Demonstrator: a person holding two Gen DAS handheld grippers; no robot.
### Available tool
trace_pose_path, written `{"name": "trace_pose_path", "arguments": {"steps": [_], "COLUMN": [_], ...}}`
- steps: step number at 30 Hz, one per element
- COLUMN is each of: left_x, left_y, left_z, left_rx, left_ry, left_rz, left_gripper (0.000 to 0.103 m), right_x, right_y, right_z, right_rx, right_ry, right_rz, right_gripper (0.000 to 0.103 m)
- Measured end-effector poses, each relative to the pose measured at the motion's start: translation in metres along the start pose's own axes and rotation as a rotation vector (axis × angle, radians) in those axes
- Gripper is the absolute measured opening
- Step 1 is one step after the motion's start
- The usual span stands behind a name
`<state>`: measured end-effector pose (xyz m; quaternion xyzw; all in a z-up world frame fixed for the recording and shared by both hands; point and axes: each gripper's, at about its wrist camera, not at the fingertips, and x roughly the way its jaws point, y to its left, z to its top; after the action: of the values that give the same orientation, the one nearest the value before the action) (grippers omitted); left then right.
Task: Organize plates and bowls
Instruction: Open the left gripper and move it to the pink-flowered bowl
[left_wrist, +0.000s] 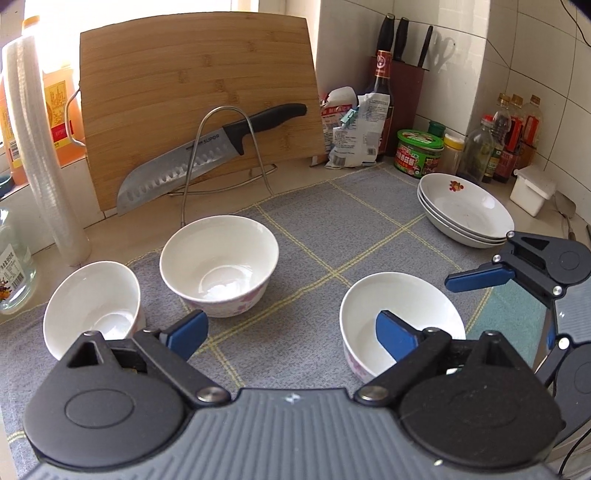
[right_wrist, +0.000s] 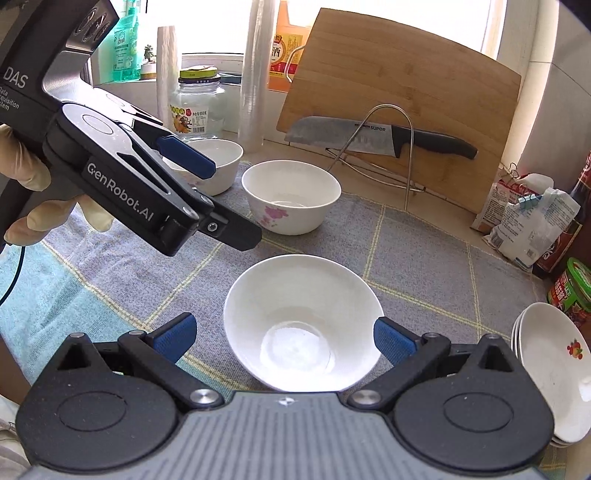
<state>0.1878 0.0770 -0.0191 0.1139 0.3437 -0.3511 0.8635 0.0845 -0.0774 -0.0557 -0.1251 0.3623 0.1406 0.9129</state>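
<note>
Three bowls stand apart mid-tabletop on the cloth, plates stacked toward its right edge. Both the left gripper and right gripper have their fingers spread wide, holding nothing. A hasty pinch on one thin rim could tip a bowl.

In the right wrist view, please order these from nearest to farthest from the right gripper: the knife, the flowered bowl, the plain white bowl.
1. Plain white bowl: directly ahead of the right gripper, between its open jaws.
2. Flowered bowl: farther back on the cloth, slightly left.
3. Knife: at the back, against the cutting board.
</note>
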Motion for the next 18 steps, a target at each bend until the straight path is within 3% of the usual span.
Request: {"name": "trace_pose_path", "arguments": {"steps": [10,18], "left_x": [-0.013,-0.008], "left_y": [0.024,0.038], "left_z": [0.006,0.017], "left_rx": [0.014,0.021], "left_ry": [-0.034,-0.052], "left_rz": [0.044,0.054], "left_gripper": [0.097,0.097], "right_x": [0.012,0.026], "right_y": [0.012,0.000], "right_z": [0.023,0.040], "right_rx": [-0.046,-0.027], "right_ry": [-0.014,-0.004], "right_rz": [0.024,0.045], "right_gripper": [0.103,0.103]}}
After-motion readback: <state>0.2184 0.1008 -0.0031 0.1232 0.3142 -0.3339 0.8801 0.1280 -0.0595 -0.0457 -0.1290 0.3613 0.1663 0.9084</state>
